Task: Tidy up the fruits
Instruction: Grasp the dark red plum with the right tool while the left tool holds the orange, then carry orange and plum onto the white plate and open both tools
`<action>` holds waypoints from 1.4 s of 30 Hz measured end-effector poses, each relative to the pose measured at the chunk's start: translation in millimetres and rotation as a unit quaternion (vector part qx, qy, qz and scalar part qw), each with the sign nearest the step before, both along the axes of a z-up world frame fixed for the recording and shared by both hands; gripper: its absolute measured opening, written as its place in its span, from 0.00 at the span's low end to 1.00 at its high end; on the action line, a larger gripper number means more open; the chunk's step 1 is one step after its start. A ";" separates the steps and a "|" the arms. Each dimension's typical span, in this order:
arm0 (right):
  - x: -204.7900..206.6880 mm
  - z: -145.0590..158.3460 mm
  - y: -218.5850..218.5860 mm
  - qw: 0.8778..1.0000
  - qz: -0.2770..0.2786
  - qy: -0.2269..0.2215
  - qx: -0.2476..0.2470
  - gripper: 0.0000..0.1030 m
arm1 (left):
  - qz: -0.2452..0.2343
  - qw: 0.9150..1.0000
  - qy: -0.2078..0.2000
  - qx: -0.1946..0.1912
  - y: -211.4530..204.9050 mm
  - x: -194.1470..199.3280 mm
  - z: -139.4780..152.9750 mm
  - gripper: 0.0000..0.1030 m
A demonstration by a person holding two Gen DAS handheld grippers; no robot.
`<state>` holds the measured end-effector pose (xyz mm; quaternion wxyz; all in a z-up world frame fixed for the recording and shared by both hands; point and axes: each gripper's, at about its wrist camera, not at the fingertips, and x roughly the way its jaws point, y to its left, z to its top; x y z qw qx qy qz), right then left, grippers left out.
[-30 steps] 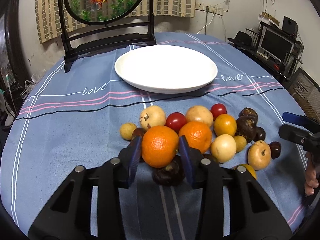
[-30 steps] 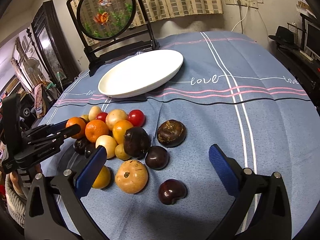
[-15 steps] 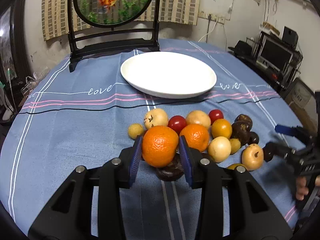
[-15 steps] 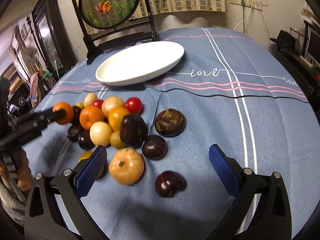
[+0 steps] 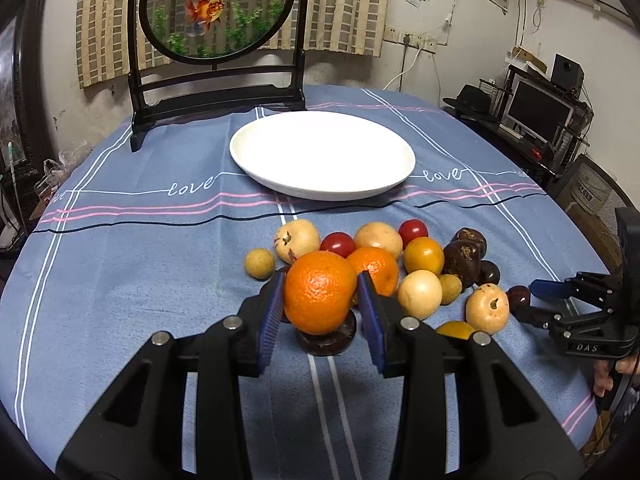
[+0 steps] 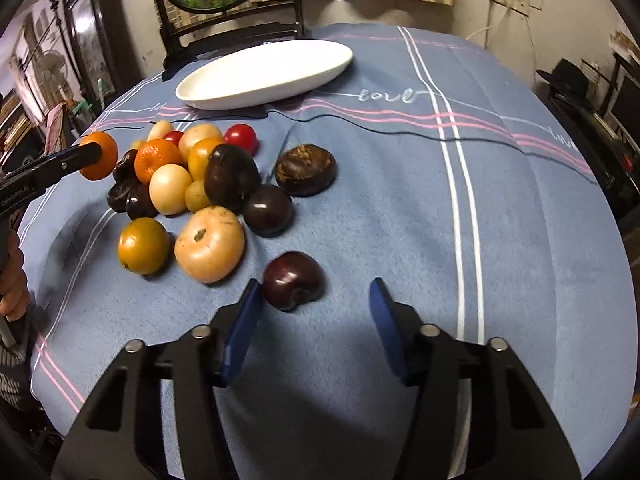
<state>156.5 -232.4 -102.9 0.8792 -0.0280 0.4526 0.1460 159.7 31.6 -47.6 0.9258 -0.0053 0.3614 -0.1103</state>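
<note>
Since a sec ago our right gripper (image 6: 316,300) has dropped toward the cloth & its jaws have just been closing in; they're now at a narrower gap w/ a dark red fruit (image 6: 293,280) between them. The left pad looks right at the fruit's side, the right pad stands clear of it, so no squeeze yet. The fruit lies on the blue tablecloth (image 6: 400,200), a bit apart from the main pile.

Our left gripper (image 5: 320,300) has barely shifted: pads clamped on both sides of an orange (image 5: 320,298), which is held up off the cloth, above a dark flat fruit (image 5: 326,340) lying under it. In the right wrist view the same orange (image 6: 99,156) shows at the left edge in the other gripper's tips.

Rest of the pile sits between us & the white plate (image 5: 256,168): a 2nd orange (image 5: 378,264), two red tomatoes (image 5: 413,232), pale round fruits, small yellow ones, several dark brown ones. Plate is farther back, well apart from the pile, nothing on it. Behind it, a round goldfish screen (image 5: 216,12) on a black stand at the table's far edge.
</note>
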 end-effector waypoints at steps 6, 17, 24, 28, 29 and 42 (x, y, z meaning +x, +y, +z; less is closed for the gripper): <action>8.0 -4.4 13.5 0.999 0.027 -0.003 -0.015 0.37 | -0.002 1.000 0.012 0.006 -3.0 4.1 -4.5 0.37; 5.6 0.7 3.7 1.000 0.005 -0.003 0.023 0.31 | -0.011 1.000 0.024 0.006 -5.4 11.0 -8.3 0.37; 46.7 66.5 17.3 0.996 0.013 -0.062 0.055 0.31 | -0.001 0.999 0.030 0.013 -9.9 53.4 18.0 0.37; 103.3 79.9 45.8 0.995 0.019 -0.067 0.072 0.31 | 0.007 0.999 0.028 0.029 -22.7 97.5 29.2 0.37; 120.0 77.8 53.9 0.995 0.020 -0.060 0.079 0.31 | 0.009 0.999 0.031 0.027 -23.7 105.5 28.2 0.37; 203.5 34.4 95.1 1.000 0.015 -0.015 0.019 0.32 | 0.019 0.998 0.053 0.023 -22.2 166.3 6.3 0.39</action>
